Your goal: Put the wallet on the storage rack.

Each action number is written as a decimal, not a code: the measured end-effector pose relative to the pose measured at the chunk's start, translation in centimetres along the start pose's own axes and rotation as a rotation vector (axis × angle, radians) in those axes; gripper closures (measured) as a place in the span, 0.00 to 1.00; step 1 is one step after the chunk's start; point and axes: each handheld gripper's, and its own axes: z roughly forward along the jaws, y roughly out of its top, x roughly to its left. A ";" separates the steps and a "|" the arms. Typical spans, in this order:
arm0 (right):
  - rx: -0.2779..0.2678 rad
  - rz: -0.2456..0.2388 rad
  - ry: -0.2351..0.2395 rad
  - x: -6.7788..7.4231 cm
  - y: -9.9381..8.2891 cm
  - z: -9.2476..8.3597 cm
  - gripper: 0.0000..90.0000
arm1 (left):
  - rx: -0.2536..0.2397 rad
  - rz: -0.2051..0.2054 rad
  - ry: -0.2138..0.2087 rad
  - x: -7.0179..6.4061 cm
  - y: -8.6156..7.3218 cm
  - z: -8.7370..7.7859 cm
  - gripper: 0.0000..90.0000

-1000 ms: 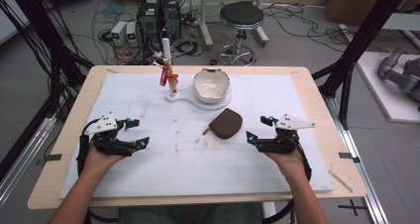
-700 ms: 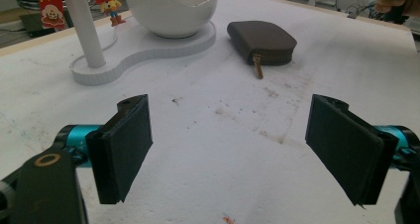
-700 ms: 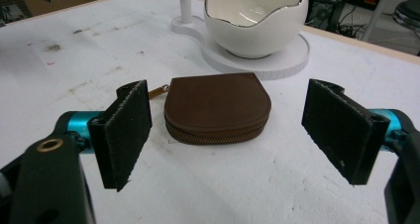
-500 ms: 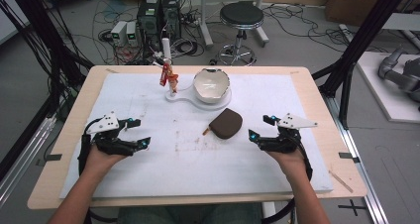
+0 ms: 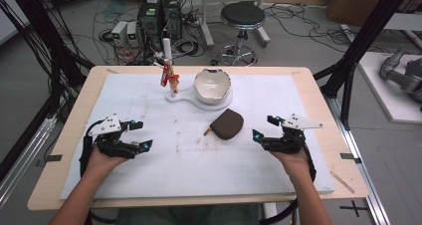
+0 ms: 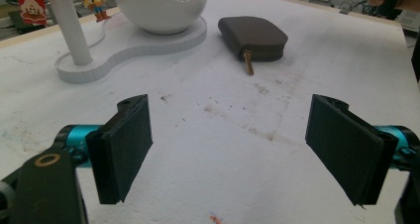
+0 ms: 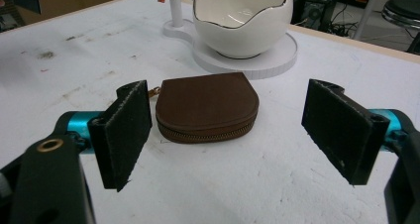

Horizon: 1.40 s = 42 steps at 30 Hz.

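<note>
Jaws of the right gripper (image 5: 264,129) are spread wide and aimed at the brown zip coin pouch (image 5: 227,124), which lies flat near the middle of the tabletop, just in front of the white egg-shaped bowl (image 5: 212,85) on its stand; a pickup seems to be prepared. The left gripper (image 5: 141,135) is likewise held apart, empty, near the left edge, kept clear

place: robotics lab | evidence: PC towers (image 5: 160,12) + cable tangle (image 5: 114,11) on floor beyond surface far edge | black rig frame (image 5: 363,41) | stool (image 5: 242,16)
</note>
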 end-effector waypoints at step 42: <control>0.024 -0.004 -0.031 0.2 -2.7 -5.3 0.22 | 0.133 0.028 -0.081 -2.6 3.2 15.5 0.22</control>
